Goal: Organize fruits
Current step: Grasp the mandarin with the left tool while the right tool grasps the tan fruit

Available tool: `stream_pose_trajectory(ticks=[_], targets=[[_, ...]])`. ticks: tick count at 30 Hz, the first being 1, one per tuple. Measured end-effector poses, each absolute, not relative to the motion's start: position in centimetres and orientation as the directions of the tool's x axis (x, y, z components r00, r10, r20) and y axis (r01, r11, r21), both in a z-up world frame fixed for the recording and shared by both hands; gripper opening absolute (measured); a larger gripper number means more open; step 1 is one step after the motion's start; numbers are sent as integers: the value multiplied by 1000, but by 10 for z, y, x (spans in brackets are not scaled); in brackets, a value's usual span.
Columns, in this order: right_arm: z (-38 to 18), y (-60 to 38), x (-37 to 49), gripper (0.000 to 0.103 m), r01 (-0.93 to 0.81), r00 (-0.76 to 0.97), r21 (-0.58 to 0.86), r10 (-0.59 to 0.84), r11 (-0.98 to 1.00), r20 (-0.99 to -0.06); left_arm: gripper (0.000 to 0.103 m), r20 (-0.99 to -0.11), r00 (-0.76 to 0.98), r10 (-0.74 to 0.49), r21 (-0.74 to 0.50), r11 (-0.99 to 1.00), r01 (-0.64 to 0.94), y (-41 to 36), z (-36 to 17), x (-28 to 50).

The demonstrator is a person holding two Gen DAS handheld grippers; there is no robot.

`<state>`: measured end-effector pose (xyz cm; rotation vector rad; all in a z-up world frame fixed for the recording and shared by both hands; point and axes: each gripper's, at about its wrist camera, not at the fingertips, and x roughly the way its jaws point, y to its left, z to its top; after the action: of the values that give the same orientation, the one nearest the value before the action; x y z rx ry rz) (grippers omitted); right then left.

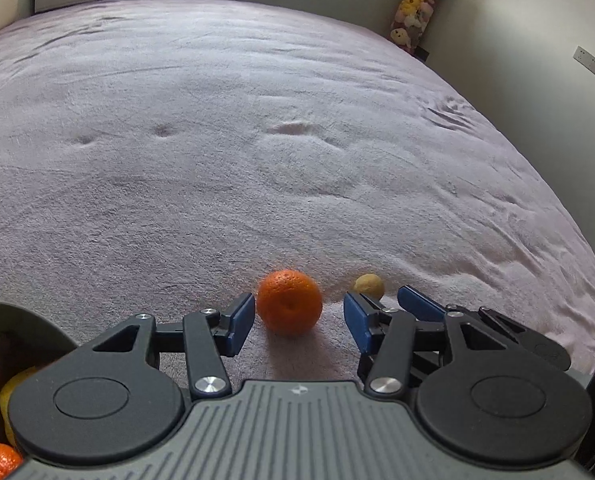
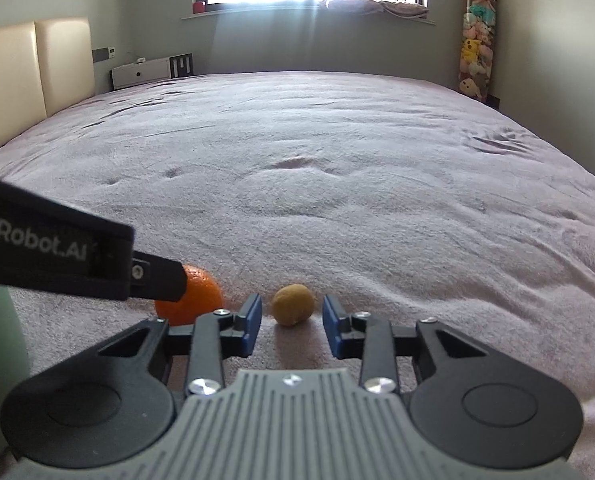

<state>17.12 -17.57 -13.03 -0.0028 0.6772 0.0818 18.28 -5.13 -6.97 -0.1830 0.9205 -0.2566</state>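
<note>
An orange (image 1: 289, 303) lies on the pink bedspread (image 1: 257, 140), between the open blue-padded fingers of my left gripper (image 1: 299, 316) and apart from both pads. A small tan round fruit (image 1: 369, 286) lies just to its right. In the right wrist view the tan fruit (image 2: 292, 304) sits between the open fingers of my right gripper (image 2: 291, 322), untouched. The orange (image 2: 193, 300) is to its left, partly hidden by the left gripper's body (image 2: 57, 256). A green bowl (image 1: 25, 328) at lower left holds an orange, a yellow fruit and something dark.
The bowl's pale green wall (image 2: 1, 344) stands at the left edge in the right wrist view. The bedspread (image 2: 337, 160) stretches far ahead. A headboard (image 2: 29, 80), a window and a column of plush toys (image 2: 475, 52) line the walls.
</note>
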Motion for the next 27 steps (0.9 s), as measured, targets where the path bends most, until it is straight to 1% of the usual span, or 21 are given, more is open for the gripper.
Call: stream_pose_trajectory(ticks=[8, 10, 15, 20, 22, 27], targets=[[-147, -176, 187, 31, -73, 767, 39, 81, 997, -637, 59, -808, 513, -291, -298, 952, 71, -48, -89, 204], [-150, -175, 189, 29, -74, 764, 28, 75, 997, -641, 58, -814, 503, -290, -303, 951, 57, -48, -93, 207], [-152, -179, 189, 25, -72, 769, 40, 81, 997, -634, 58, -815, 494, -303, -321, 946, 49, -53, -99, 212], [-153, -180, 185, 24, -70, 772, 53, 88, 996, -630, 58, -816, 491, -304, -323, 945, 49, -58, -102, 215], [-152, -181, 185, 24, -66, 771, 63, 91, 996, -630, 51, -811, 493, -313, -331, 942, 55, -60, -103, 216], [-152, -183, 186, 24, -63, 769, 67, 91, 996, -633, 49, -806, 503, -313, -332, 942, 55, -62, -103, 217]])
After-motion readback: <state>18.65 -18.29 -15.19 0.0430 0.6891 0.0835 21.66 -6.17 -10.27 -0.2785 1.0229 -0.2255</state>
